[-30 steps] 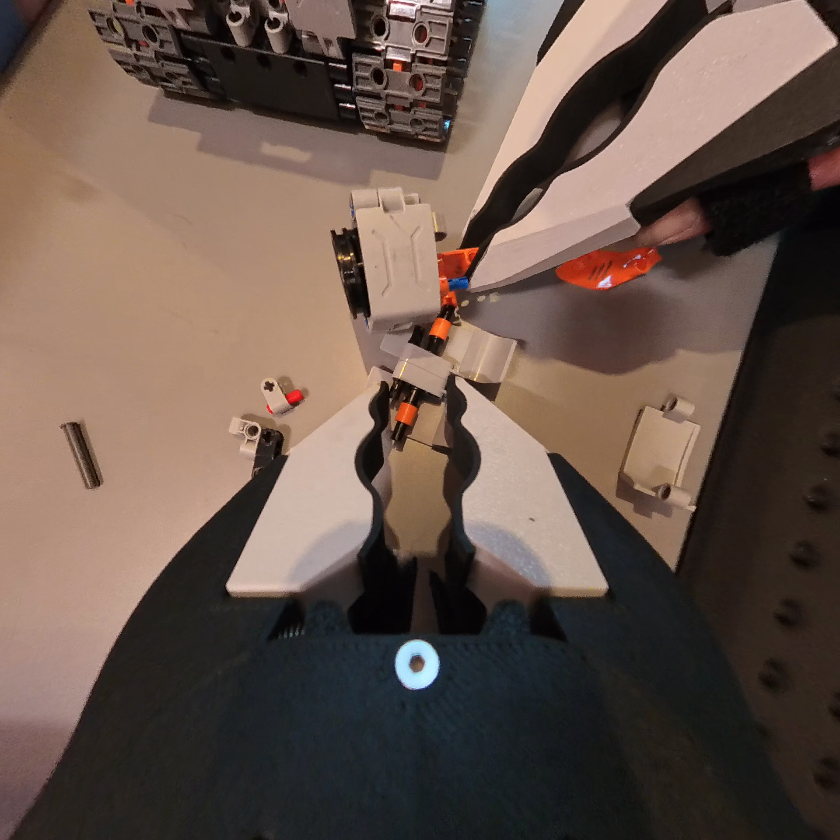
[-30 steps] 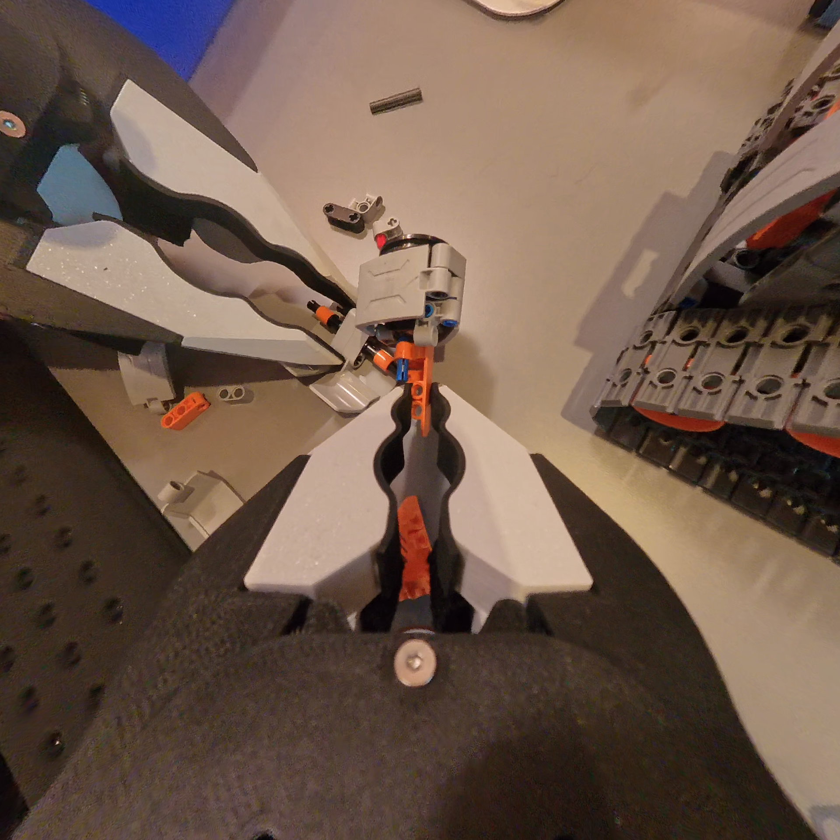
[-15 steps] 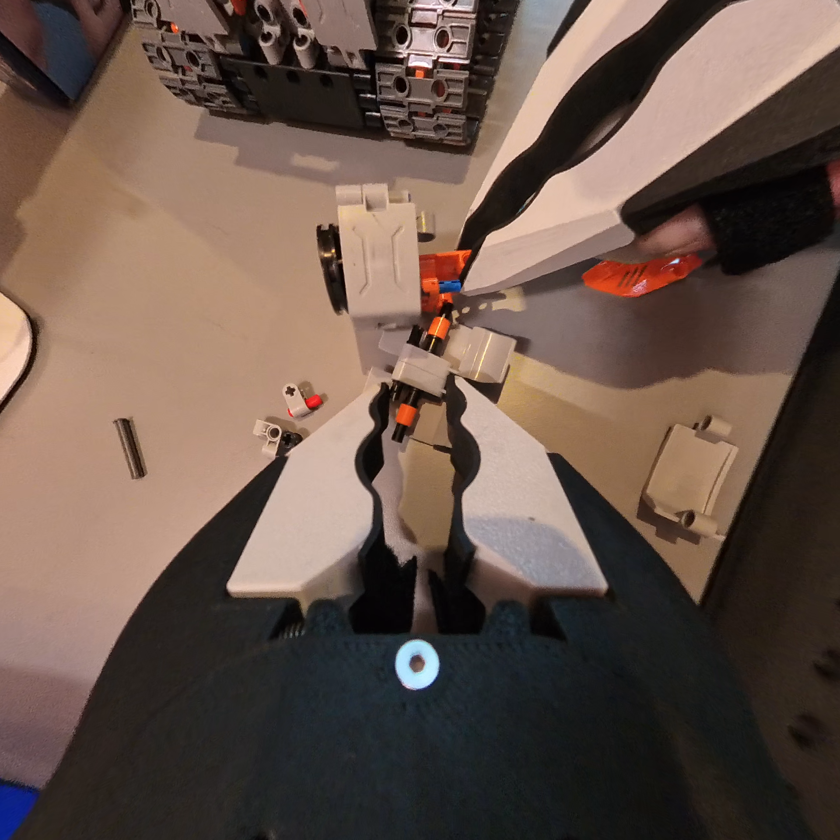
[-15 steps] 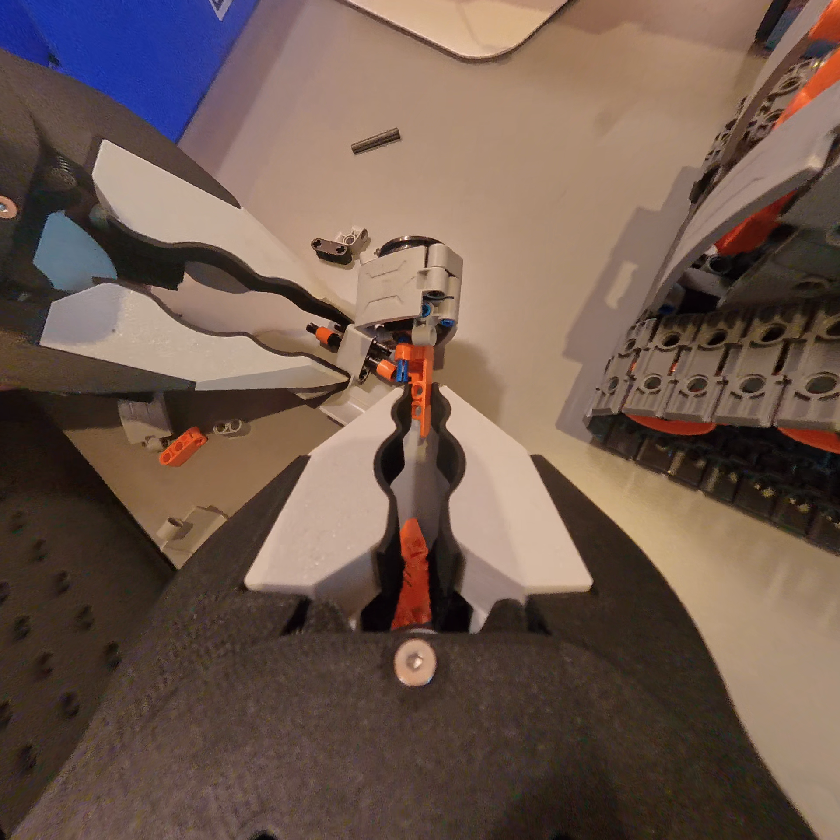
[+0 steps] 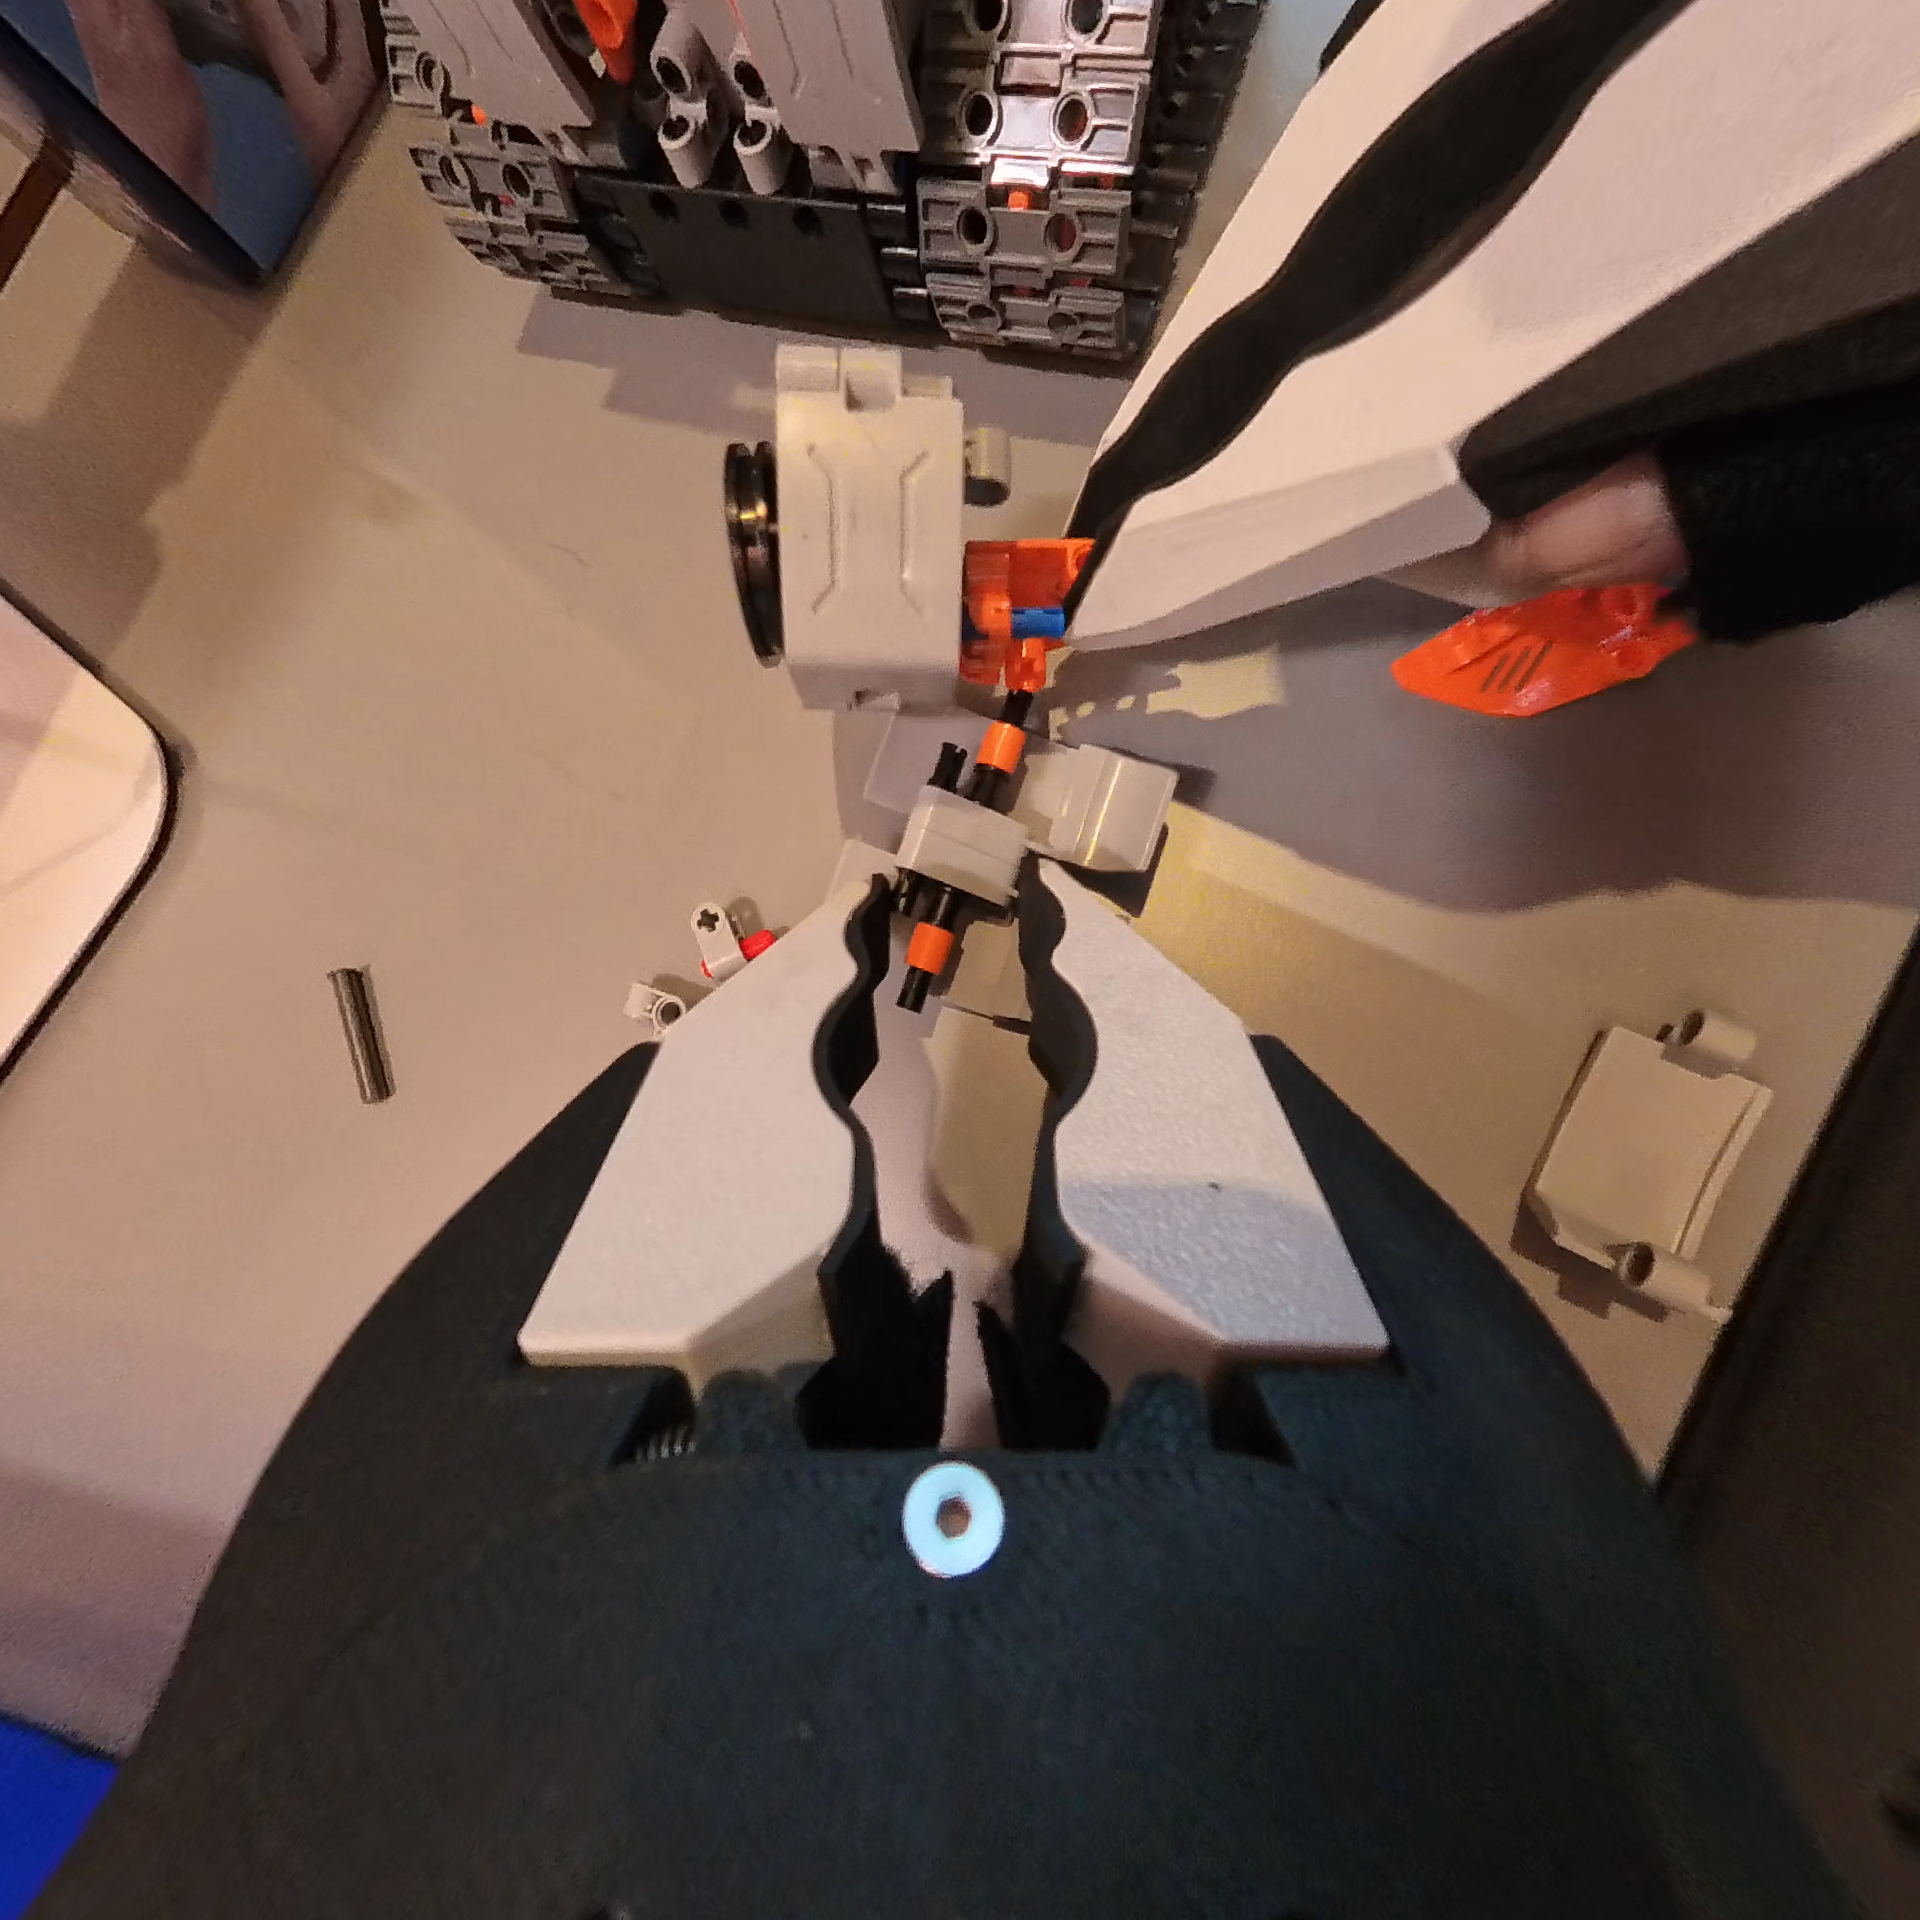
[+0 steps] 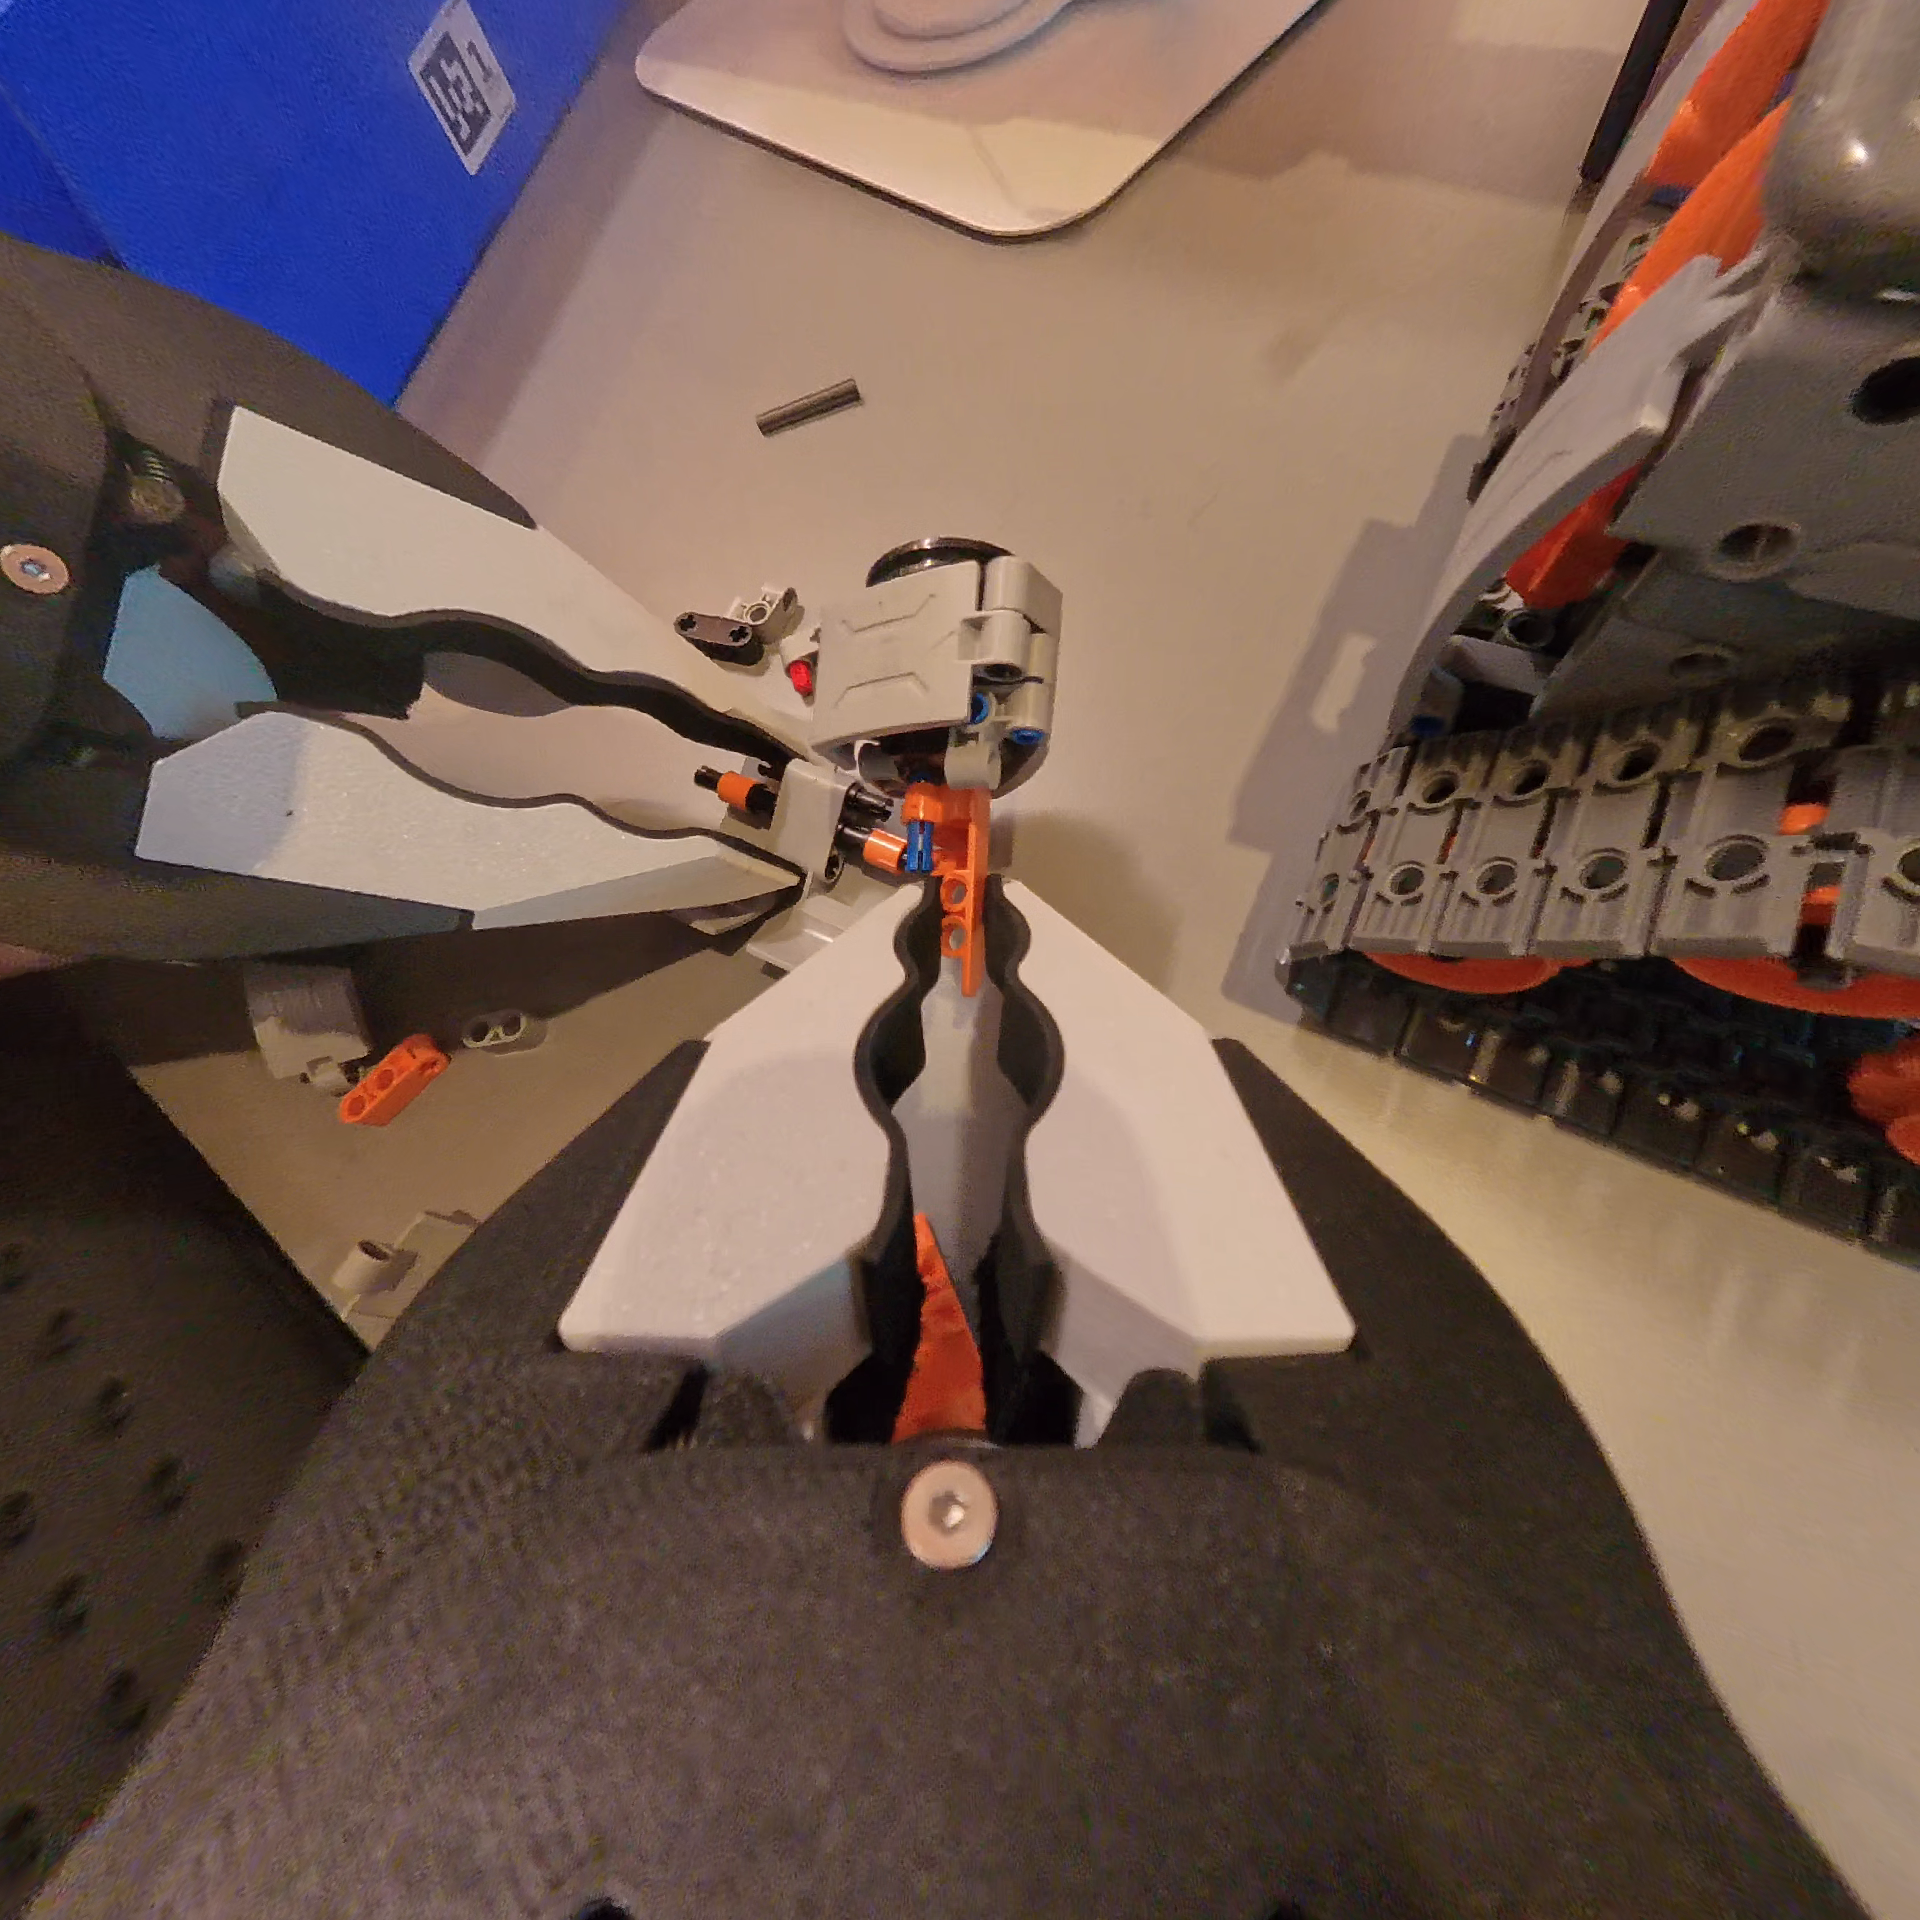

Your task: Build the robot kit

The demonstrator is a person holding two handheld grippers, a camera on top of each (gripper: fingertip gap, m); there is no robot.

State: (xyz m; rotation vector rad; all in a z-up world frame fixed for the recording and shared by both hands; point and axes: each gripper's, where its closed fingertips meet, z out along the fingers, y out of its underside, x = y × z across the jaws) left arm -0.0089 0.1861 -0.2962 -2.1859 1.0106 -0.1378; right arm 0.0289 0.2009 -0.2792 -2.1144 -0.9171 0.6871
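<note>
The left claw (image 5: pixel 951 904) is clenched on a small grey connector block (image 5: pixel 961 844) threaded with black axles and orange bushes, at the near end of a grey brick-built assembly (image 5: pixel 868 551) held above the beige counter (image 5: pixel 416 727). The right claw (image 6: pixel 961 914), reaching in from 2 o'clock in the left wrist view, grips an orange perforated beam (image 6: pixel 968 883) on the same assembly. A tracked grey-and-orange model (image 5: pixel 790 166) stands at 12 o'clock. A dark metal pin (image 5: pixel 361 1034) lies at 9 o'clock, a grey panel (image 5: pixel 1642 1153) at 3 o'clock.

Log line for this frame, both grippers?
left gripper: shut on grey connector block | right gripper: shut on orange beam | same small assembly
</note>
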